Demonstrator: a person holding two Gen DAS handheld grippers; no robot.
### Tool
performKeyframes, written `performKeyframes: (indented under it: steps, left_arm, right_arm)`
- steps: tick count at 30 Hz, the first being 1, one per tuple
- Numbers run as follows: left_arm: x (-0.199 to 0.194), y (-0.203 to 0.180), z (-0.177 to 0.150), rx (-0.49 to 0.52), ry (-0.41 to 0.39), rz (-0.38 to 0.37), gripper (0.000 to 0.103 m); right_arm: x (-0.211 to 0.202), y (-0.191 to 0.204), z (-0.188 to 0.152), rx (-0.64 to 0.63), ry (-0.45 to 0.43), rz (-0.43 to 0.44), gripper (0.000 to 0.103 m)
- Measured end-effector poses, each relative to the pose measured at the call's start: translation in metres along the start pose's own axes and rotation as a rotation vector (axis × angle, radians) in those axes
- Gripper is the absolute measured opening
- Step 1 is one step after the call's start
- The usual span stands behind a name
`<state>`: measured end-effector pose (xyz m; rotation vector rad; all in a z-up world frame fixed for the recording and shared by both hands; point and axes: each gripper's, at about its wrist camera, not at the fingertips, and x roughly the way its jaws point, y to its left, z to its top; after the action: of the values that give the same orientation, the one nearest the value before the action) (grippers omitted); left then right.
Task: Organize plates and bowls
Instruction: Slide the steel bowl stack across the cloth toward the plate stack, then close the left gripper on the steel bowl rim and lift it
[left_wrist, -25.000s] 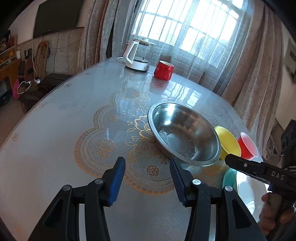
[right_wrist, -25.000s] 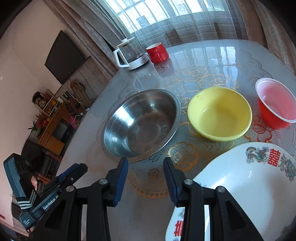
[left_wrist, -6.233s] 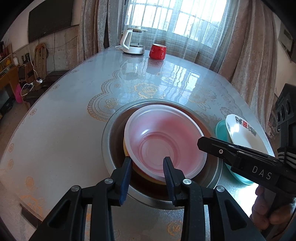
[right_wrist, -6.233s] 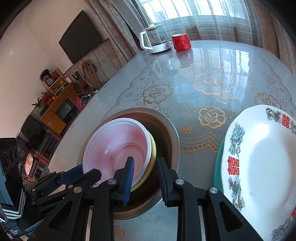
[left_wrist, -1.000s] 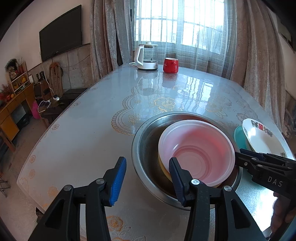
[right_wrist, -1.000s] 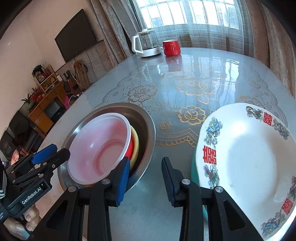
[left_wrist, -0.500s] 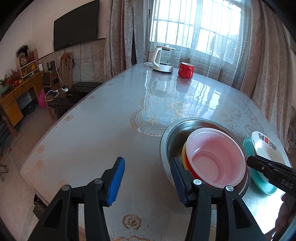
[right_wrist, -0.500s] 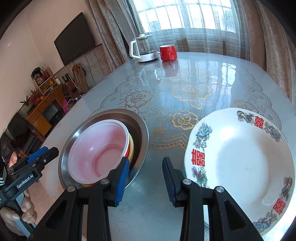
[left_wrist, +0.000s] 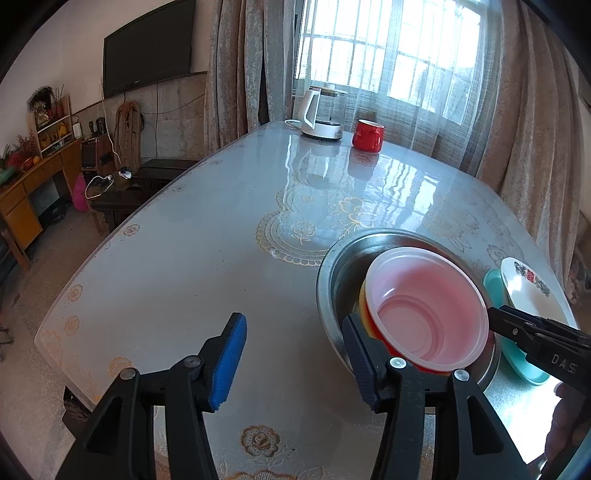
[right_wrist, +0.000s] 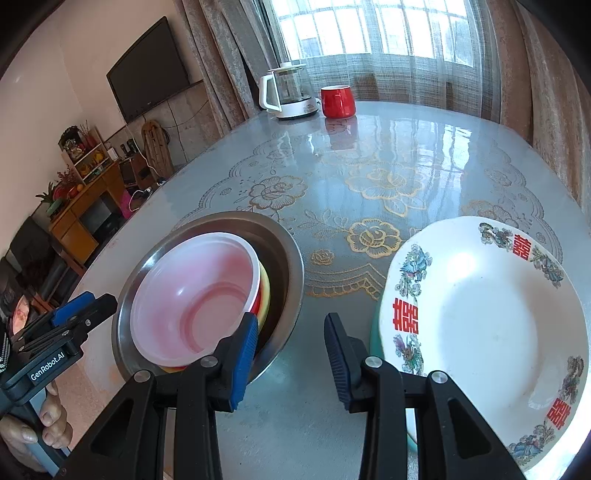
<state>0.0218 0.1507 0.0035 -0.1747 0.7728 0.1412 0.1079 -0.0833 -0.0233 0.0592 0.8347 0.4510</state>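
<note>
We note the left gripper (left_wrist: 293, 354), jaws just widening, and the right gripper (right_wrist: 290, 354) both empty and apart. The red bowl (right_wrist: 192, 295) sits nested in the steel basin (right_wrist: 284, 258); the patterned plate (right_wrist: 480, 314) rests beside it on the table (right_wrist: 388, 155).

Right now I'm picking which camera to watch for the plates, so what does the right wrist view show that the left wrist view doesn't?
Only the right wrist view shows the whole white patterned plate, with its red characters and flower border, and a hand on the left gripper. Only the left wrist view shows the teal plate under it plainly, and the table's near left edge and floor. Both show the steel bowl holding the yellow bowl and red bowl, plus the kettle and red mug.
</note>
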Motion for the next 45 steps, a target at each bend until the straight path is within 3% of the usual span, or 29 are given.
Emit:
performKeyframes:
  steps: [12,15,18,25,33,41,45]
  left_arm:
    - [0.012,0.009,0.01,-0.055,0.044,-0.078,0.053]
    - [0.017,0.007,0.013,-0.035,0.045,-0.094,0.042]
    - [0.022,0.004,0.017,-0.014,0.059,-0.118,0.031]
    - [0.036,-0.003,0.022,0.044,0.086,-0.115,0.029]
    - [0.046,0.0,0.022,0.028,0.108,-0.142,0.03]
    - [0.04,-0.004,0.017,0.039,0.093,-0.185,0.018]
    - [0.035,-0.001,0.014,0.033,0.094,-0.19,0.018]
  right_arm:
    - [0.015,-0.007,0.005,0.043,0.032,0.058,0.038]
    - [0.017,-0.007,0.006,0.04,0.024,0.052,0.035]
    - [0.019,-0.008,0.009,0.043,0.025,0.053,0.025]
    - [0.024,-0.005,0.013,0.028,0.04,0.024,0.021]
    - [0.037,-0.003,0.013,0.026,0.081,0.036,0.021]
    - [0.033,-0.001,0.007,0.025,0.075,0.041,0.02]
    - [0.034,0.002,0.007,0.008,0.071,0.033,0.018]
